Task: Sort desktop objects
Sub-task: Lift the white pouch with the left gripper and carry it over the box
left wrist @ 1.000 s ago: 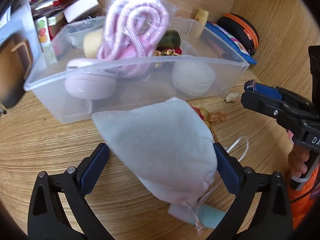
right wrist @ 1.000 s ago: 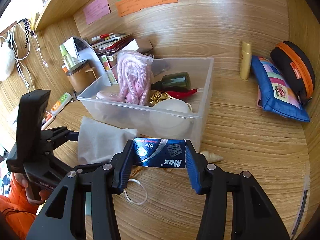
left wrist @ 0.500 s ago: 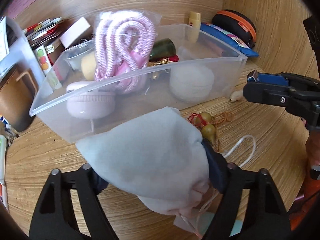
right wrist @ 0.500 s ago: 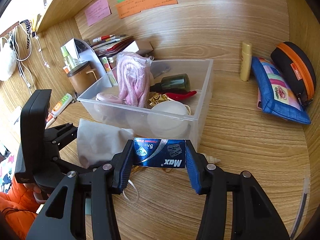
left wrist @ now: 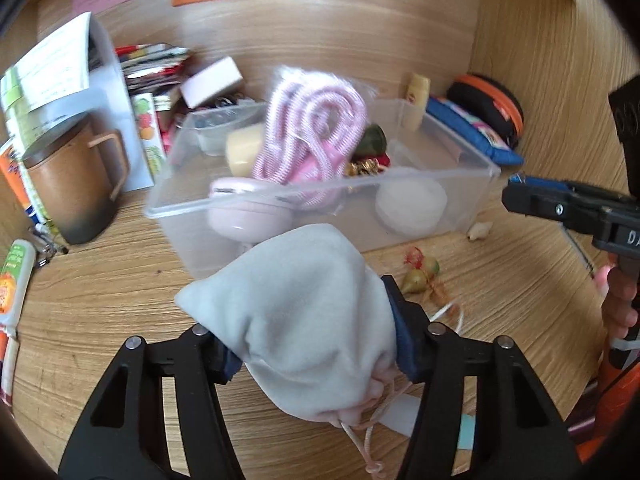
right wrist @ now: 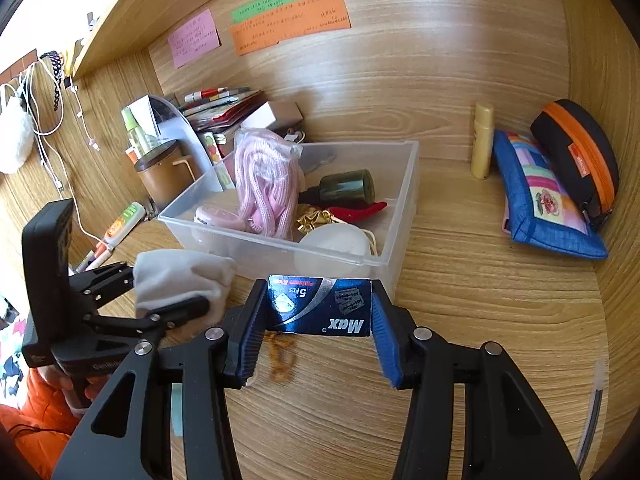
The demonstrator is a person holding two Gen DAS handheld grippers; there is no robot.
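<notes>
Since a second ago the left gripper (left wrist: 316, 344) jaws have closed onto the grey pouch (left wrist: 296, 312), lifting it off the bench before the clear bin (left wrist: 460, 160). Right gripper (right wrist: 316, 328) jaws clamp the blue box (right wrist: 320, 306) between them. The soft pouch could slip from the jaws, its drawstring (left wrist: 360, 440) snagging below them.

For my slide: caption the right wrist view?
Right tongs grip a blue blade box before the clear bin.

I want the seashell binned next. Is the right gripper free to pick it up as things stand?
Probably not yet. The right gripper is shut on the blue box, so its jaws are occupied. The seashell itself lies uncovered on the desk beside the clear bin.
</notes>
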